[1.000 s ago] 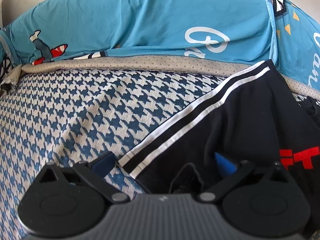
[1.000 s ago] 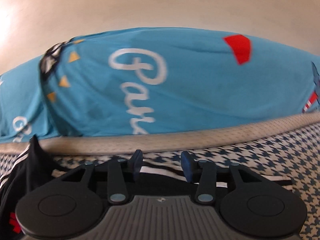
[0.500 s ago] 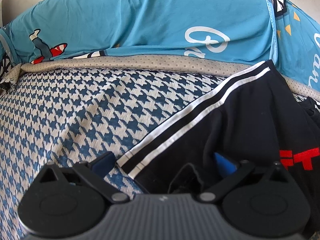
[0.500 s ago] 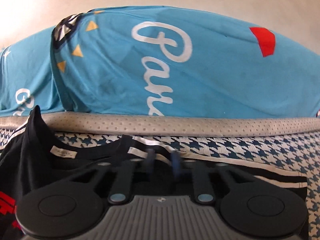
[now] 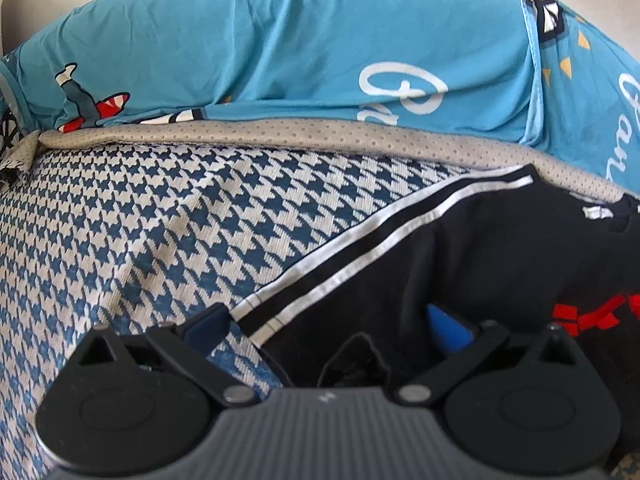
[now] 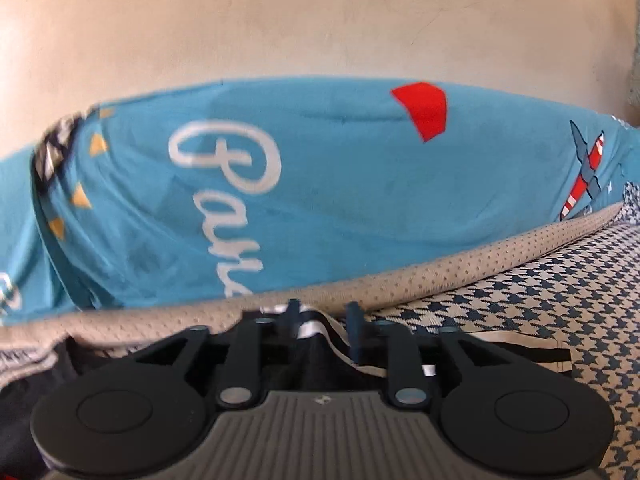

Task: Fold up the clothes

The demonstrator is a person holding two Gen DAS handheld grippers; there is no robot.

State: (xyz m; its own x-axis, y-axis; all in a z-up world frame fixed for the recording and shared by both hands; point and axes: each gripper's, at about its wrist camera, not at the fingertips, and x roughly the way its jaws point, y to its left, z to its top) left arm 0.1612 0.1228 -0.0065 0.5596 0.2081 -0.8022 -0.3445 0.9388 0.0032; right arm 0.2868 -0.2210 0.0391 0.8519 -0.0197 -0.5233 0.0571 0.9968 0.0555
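A black shirt [image 5: 500, 256] with white stripes along its sleeve lies on the houndstooth blanket [image 5: 132, 220], its far corner reaching almost to the blue pillows [image 5: 280, 40] at the head of the bed. The left gripper [image 5: 328, 320] stands spread wide over the striped sleeve end — one finger on the blanket, the other over the black cloth, nothing pinched. The right gripper [image 6: 324, 320] has its fingers close together, with striped cloth between them; the view is blurred, so I cannot tell whether they bite. To fold well here, I judge each gripper should take a single layer right at the hem, lift low and carry the edge over in step, so the stripes stay straight. Away from the shirt on the left gripper's side, the blanket runs bare and flat — good room for a sweep. Toward the pillows there is little slack, and the beige border [image 6: 400, 284] rises just beyond the shirt.
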